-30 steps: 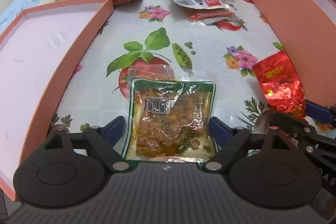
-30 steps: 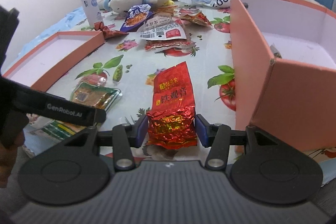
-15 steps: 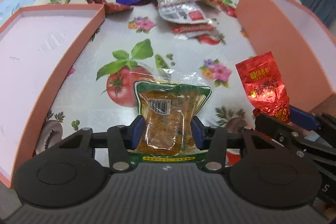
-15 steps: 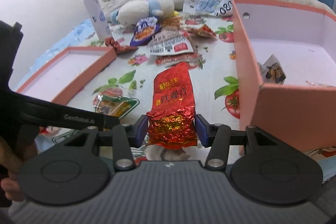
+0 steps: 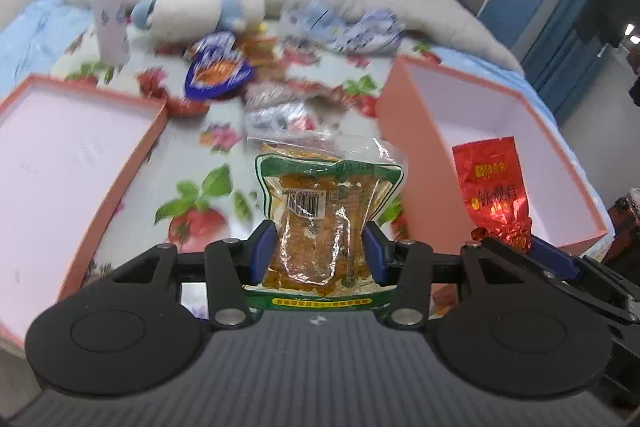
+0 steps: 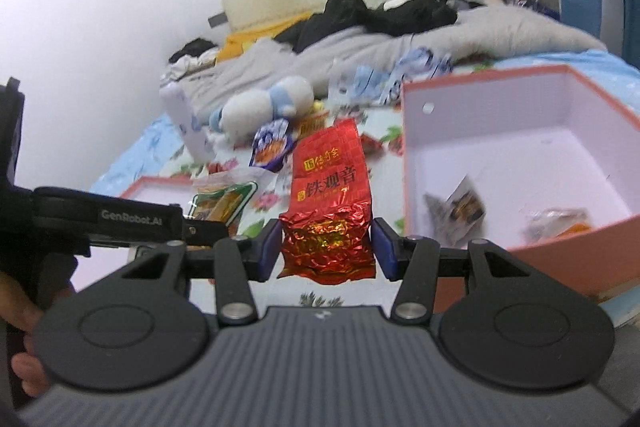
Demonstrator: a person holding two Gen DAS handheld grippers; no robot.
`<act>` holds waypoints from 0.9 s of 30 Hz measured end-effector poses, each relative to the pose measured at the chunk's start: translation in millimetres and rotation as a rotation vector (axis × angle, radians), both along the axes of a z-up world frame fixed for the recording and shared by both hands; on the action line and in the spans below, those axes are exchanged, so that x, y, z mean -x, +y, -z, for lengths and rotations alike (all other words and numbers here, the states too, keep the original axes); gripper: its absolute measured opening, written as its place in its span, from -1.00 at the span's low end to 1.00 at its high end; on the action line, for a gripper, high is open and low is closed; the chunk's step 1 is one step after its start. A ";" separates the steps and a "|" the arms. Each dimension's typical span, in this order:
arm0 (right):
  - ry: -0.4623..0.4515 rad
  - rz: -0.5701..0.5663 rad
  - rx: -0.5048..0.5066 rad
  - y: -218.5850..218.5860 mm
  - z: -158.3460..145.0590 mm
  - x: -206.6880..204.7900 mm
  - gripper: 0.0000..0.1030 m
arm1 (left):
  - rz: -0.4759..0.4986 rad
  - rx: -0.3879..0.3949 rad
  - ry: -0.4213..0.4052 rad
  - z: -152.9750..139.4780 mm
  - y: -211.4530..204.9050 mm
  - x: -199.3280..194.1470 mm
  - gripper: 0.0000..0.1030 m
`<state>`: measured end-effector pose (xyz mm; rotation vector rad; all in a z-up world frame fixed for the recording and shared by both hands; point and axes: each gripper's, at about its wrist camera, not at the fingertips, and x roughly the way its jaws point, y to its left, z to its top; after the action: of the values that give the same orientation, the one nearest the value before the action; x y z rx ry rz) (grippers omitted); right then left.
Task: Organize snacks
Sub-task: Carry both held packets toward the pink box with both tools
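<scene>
My left gripper (image 5: pixel 320 251) is shut on a clear green-edged snack pouch (image 5: pixel 324 211) of orange-brown pieces and holds it up above the tablecloth. My right gripper (image 6: pixel 326 247) is shut on a red foil tea packet (image 6: pixel 328 211) and holds it raised, left of the deep pink box (image 6: pixel 520 155). The red packet (image 5: pixel 494 191) also shows in the left wrist view, in front of that box (image 5: pixel 492 131). The pouch (image 6: pixel 222 203) shows at the left of the right wrist view. Two small packets (image 6: pixel 456 211) lie inside the deep box.
A shallow pink box lid (image 5: pixel 60 163) lies at the left. Several loose snack bags, among them a blue one (image 5: pixel 218 71), lie at the back of the flowered tablecloth (image 5: pixel 192 211). A white bottle (image 5: pixel 108 11) and a plush toy (image 5: pixel 200 7) stand beyond them.
Both grippers have lifted their packets off the tablecloth. The left gripper closed on the pouch a second ago. The views have tilted up toward the bed and box.
</scene>
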<state>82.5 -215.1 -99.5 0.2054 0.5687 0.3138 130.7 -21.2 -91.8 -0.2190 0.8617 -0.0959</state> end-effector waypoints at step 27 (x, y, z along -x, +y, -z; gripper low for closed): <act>-0.107 0.182 0.081 -101.2 -46.2 -80.9 0.01 | 0.261 0.044 -0.131 -67.8 -106.9 -133.2 0.03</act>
<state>163.4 -316.4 -53.4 0.1600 0.4519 0.1246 263.9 -128.0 -24.0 -0.1388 0.7545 -0.3694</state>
